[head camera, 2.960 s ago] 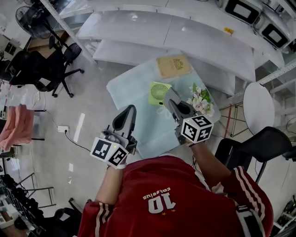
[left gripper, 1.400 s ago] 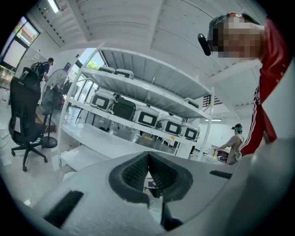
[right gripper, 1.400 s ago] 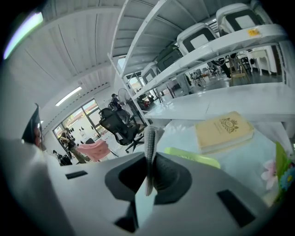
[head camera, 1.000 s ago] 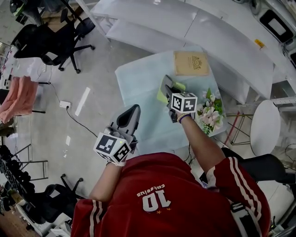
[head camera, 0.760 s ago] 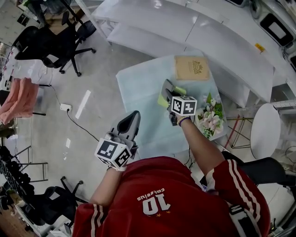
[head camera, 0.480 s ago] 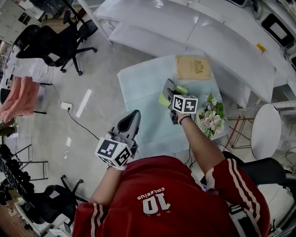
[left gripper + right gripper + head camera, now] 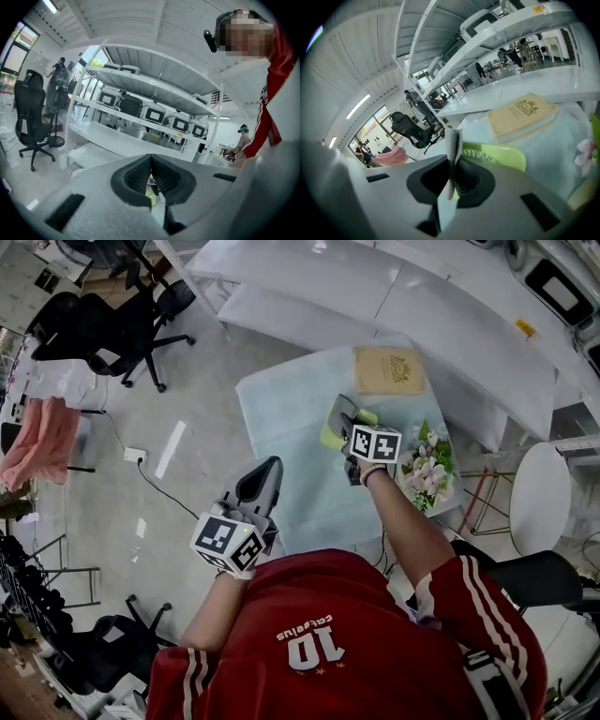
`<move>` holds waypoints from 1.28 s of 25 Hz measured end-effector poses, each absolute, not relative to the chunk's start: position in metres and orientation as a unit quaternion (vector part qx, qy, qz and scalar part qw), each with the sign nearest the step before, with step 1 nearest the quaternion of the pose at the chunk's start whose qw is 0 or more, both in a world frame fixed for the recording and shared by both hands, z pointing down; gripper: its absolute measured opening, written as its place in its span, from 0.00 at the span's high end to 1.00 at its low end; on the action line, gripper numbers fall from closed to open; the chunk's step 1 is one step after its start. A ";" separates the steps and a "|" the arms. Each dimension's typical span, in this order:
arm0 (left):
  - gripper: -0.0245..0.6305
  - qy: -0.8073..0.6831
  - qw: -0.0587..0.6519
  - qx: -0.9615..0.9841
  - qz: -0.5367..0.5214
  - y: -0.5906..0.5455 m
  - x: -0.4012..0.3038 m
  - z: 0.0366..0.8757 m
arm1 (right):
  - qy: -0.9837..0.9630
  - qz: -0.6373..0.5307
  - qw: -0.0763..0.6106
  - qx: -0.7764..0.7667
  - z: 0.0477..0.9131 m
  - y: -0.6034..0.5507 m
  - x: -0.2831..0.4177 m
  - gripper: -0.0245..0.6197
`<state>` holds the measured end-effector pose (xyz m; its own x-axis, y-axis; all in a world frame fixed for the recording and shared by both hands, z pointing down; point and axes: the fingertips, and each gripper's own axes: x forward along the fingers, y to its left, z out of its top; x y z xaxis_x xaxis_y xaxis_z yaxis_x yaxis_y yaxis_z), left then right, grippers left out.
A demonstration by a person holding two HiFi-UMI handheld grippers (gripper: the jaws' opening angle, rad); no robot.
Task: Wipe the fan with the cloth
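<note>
While the right gripper [image 7: 345,416] pinches the cloth [image 7: 452,159] above the fan [image 7: 330,435], the left gripper [image 7: 266,471] hangs closed, empty.
Fan lies on the table [image 7: 281,418], between book [image 7: 387,369] and flowers [image 7: 427,465].

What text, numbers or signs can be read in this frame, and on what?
"10": on the back of the red shirt, seen upside down.
Small word above that number: too blurred to read.
Book: a gold emblem on the cover; its lettering is too small to read.
Yellow tag on the shelf: too small to read.
Left cube and right cube: black square patterns only, no words.
</note>
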<state>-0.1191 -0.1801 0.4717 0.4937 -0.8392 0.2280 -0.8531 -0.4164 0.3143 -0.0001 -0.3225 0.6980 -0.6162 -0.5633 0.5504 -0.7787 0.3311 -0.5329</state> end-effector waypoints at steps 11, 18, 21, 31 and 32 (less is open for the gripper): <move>0.95 -0.496 0.193 0.846 0.018 -0.179 -0.115 0.467 | -0.795 0.405 0.140 0.430 0.705 -0.318 0.014 0.93; 0.95 -0.493 0.200 0.847 0.005 -0.179 -0.113 0.462 | -0.792 0.404 0.138 0.436 0.704 -0.317 0.020 0.93; 0.95 -0.492 0.197 0.848 0.005 -0.179 -0.112 0.461 | -0.790 0.404 0.138 0.439 0.705 -0.315 0.024 0.93; 0.95 -0.486 0.204 0.850 -0.006 -0.179 -0.108 0.457 | -0.784 0.403 0.138 0.451 0.704 -0.313 0.036 0.93; 0.95 -0.486 0.204 0.850 -0.006 -0.179 -0.108 0.457 | -0.784 0.403 0.138 0.452 0.705 -0.313 0.037 0.93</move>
